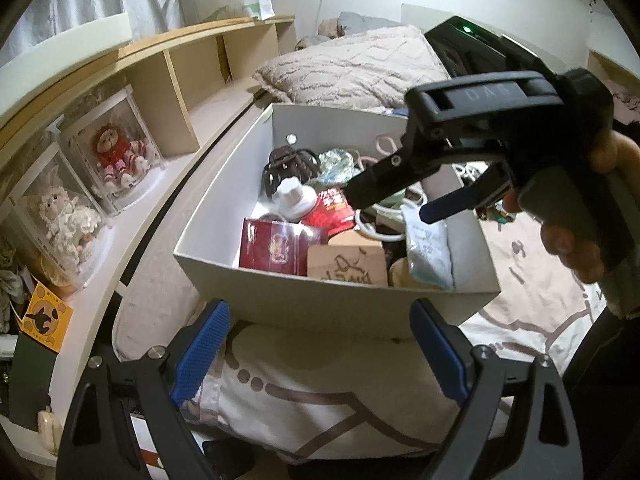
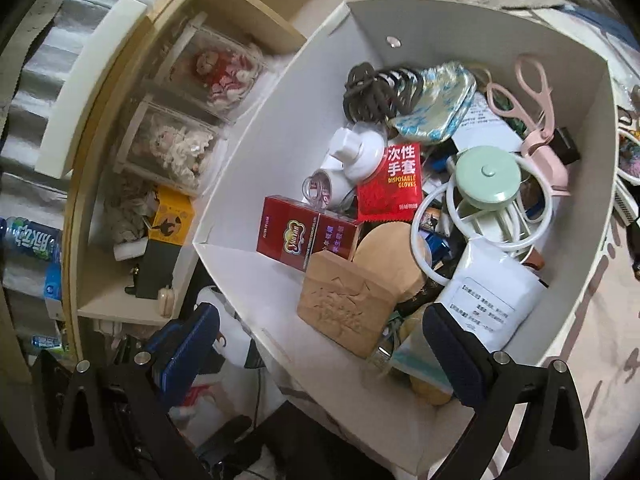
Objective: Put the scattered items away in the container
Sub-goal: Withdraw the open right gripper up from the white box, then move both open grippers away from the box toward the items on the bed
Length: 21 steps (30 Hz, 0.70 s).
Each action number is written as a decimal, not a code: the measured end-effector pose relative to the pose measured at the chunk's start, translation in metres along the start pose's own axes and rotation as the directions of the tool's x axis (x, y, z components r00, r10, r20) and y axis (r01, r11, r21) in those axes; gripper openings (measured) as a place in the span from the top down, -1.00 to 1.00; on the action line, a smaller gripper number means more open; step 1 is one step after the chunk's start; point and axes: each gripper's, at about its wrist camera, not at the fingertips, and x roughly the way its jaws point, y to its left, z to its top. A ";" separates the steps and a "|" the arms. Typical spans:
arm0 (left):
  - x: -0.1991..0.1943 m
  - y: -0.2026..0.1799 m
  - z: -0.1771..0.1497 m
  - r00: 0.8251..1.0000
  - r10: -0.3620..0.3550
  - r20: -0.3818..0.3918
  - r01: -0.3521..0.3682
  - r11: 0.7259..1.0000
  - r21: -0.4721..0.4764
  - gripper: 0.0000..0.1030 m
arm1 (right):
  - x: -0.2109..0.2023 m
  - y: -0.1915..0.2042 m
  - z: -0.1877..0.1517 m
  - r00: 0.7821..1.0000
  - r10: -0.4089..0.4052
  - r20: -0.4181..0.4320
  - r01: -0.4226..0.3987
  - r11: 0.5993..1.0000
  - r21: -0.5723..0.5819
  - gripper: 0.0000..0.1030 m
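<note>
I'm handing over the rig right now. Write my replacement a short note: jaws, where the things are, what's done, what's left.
Left gripper: jaws open, empty, in front of the white box's near wall.
Right gripper: jaws open, empty, above the box's near corner.
In the box: red cigarette pack, disposable gloves packet, tan block, white bottle, dark hair claw, pink scissors, green-and-white fan, white pouch.
Done: most items are in.
Left: a few small things lie on the bedspread past the box's right wall; check there, too blurred to name.
</note>
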 end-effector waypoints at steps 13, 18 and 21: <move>-0.015 -0.003 0.015 0.996 -0.004 0.089 0.008 0.999 -0.052 -0.90 | -0.031 0.022 -0.013 0.984 -0.082 0.158 0.104 0.985 -0.137 -0.97; -0.025 -0.005 0.021 0.991 0.001 0.137 0.009 0.997 -0.074 -0.96 | -0.050 0.030 -0.019 0.958 -0.119 0.260 0.171 0.967 -0.188 -0.97; -0.031 -0.006 0.026 0.985 0.002 0.171 0.013 0.996 -0.087 -0.99 | -0.061 0.035 -0.025 0.934 -0.139 0.328 0.217 0.953 -0.214 -0.97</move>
